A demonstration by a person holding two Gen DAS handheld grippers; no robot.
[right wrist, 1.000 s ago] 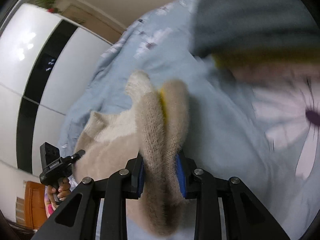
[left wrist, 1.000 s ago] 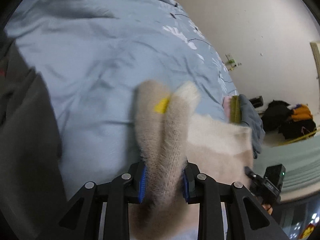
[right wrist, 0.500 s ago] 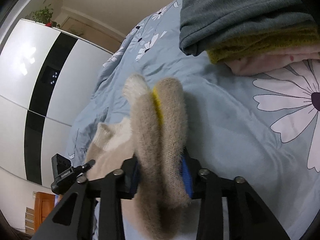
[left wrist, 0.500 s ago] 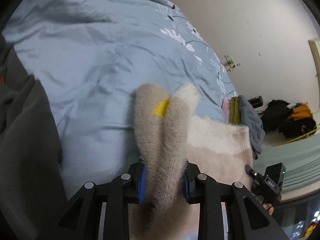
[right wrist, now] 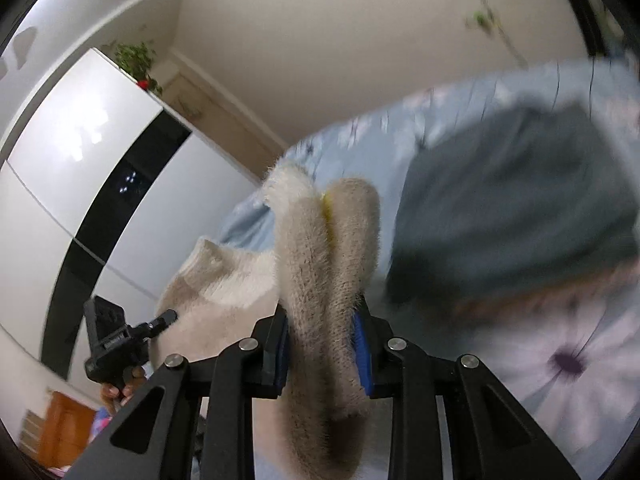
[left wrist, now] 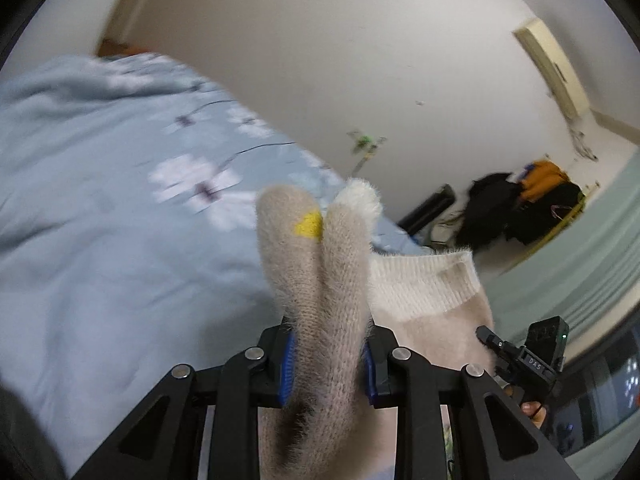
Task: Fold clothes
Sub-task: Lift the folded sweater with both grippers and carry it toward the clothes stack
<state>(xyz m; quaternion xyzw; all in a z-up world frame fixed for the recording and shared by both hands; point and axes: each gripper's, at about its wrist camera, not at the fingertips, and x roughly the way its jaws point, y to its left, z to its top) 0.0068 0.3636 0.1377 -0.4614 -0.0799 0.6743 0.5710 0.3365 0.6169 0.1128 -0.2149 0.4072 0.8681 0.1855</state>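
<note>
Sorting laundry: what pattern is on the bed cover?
Light blue bed cover with white flowers; left wrist view.

Both my views are evenly and softly lit, with no hard shadows. Motion blur smears the bedspread (left wrist: 100, 240) and its flowers in my left view, and the grey folded stack (right wrist: 516, 216) in my right. The fuzzy sweater (left wrist: 324, 280) pinched near each lens stays sharp. Glare whitens the glossy wardrobe (right wrist: 80, 140). Fisheye bending curves walls; corners are black.
</note>
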